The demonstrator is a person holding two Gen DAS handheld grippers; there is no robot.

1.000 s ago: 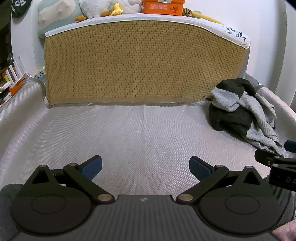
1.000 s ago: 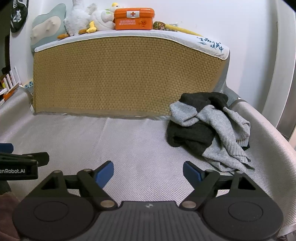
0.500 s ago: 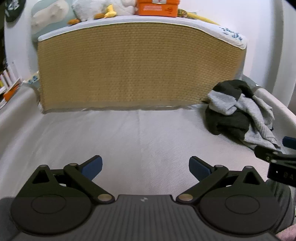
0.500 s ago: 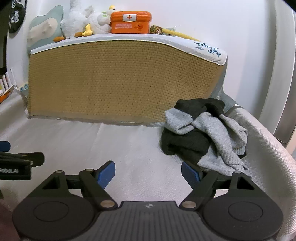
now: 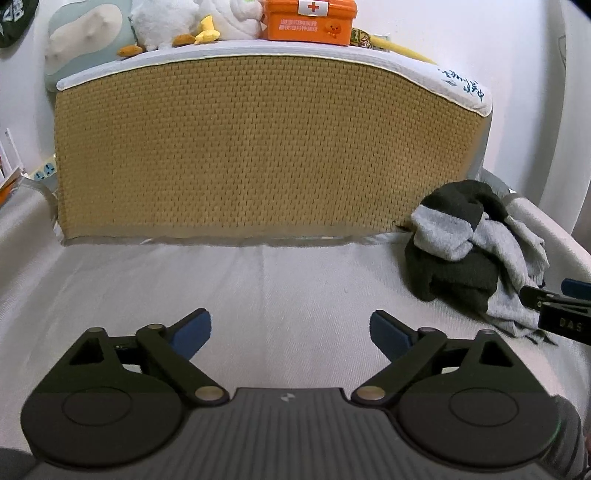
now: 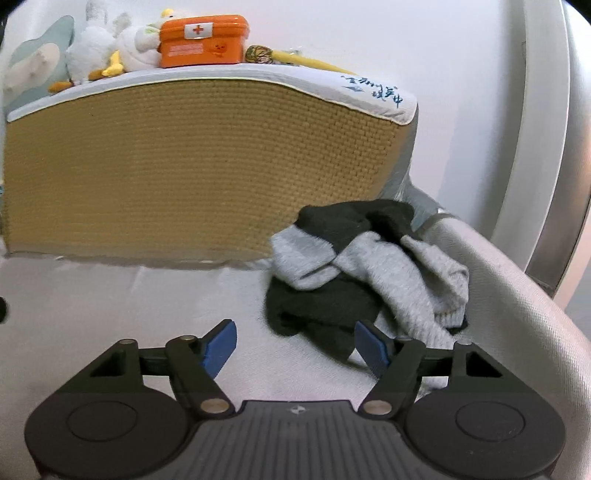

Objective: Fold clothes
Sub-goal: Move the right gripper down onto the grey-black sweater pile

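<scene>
**Both grippers open, the crumpled clothes ahead on the right**

My left gripper point(image 5: 290, 332) hangs over the pale woven bed surface point(image 5: 277, 288) with its blue pads wide apart. Its jaws have just been closing a little, yet only bare fabric shows between them. My right gripper point(image 6: 295, 345) is also open, somewhat narrower, and its jaws have likewise just been closing, gripping nothing. The near edge of the crumpled heap of dark grey and light grey knitted clothes point(image 6: 354, 273) shows in the gap beside its right pad; I cannot tell whether that pad touches the cloth.

The heap lies on the bed at the far right, against the foot of the upright tan woven mattress point(image 5: 258, 147) that stands along the far side. On top of that mattress sit an orange first-aid box with a white cross label point(image 5: 308, 18), its lid shut so its contents are hidden, a white plush duck point(image 5: 166, 22) to its left, and a pale green cushion point(image 5: 85, 37) further left.
</scene>
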